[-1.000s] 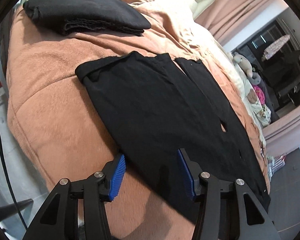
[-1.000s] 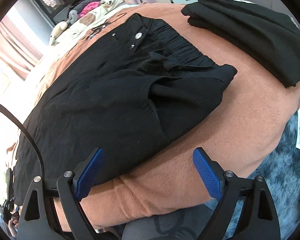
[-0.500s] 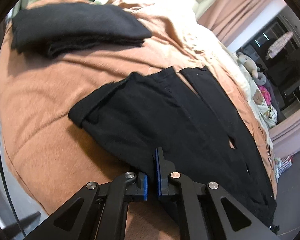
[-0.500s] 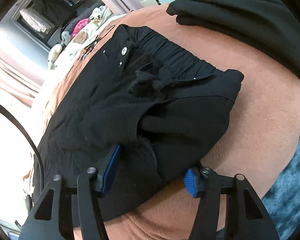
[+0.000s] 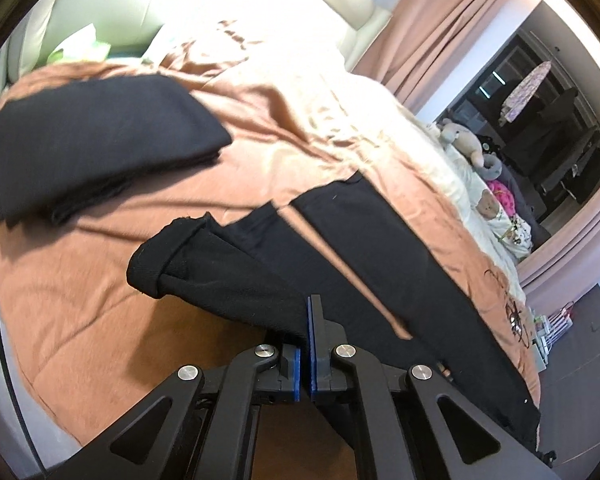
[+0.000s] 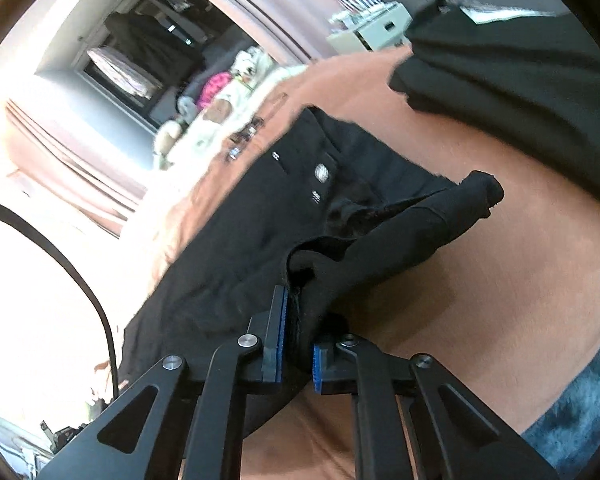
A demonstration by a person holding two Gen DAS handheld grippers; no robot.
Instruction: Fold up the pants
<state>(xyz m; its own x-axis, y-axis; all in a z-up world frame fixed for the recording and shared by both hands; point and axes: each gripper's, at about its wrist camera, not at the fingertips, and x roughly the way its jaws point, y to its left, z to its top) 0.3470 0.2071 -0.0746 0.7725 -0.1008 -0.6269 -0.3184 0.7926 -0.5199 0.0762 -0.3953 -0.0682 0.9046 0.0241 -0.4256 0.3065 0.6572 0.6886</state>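
Checking for readable text: none legible. White tag on the folded black garment [image 6: 512, 80] and small marks beside the pants [image 6: 236, 280] button [image 6: 321, 172] are too blurred to read.

Left gripper [image 5: 305, 344]: blue pads pinched together on the pant-leg edge, narrow, fabric clamped. Right gripper [image 6: 296, 340]: pads closed to a narrow gap on a bunched fold of cloth near the waist.

Pants lie across the tan blanket [image 5: 80, 280]; hem [image 5: 156, 268] of the near leg is lifted off the blanket, the other leg flat. Waistband corner [image 6: 484, 192] is raised too.

Delta vs 1.0 s ago: both claws were wide open over the flat pants. At 0.5 s left was already pinched and right half closed. Now both clamped, near edge pulled up. Second folded garment [image 5: 96, 148] unmoved.
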